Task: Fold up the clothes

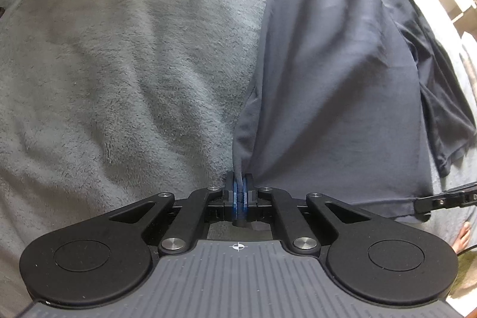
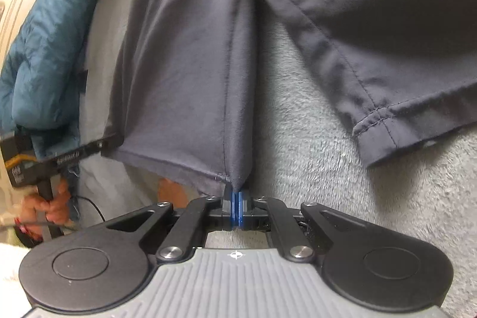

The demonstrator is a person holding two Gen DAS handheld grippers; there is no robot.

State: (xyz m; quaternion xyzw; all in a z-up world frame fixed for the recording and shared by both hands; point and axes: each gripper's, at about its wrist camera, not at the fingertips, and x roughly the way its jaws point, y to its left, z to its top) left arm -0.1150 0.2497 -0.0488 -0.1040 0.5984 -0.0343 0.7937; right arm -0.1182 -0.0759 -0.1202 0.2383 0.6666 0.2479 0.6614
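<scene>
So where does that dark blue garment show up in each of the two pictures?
Left wrist view: dark blue garment fills the right half, a fold pinched in the left gripper.
Right wrist view: it fills the top and middle, its hem corner pinched in the right gripper.
Shared landmark: the grey fleece blanket underneath.

Each of my wrist cameras sits just behind its own jaws, tilted steeply down and close over the grey blanket (image 1: 119, 64), both sharing the dark garment (image 1: 342, 79), toward one o'clock on the left, twelve on the right.
</scene>
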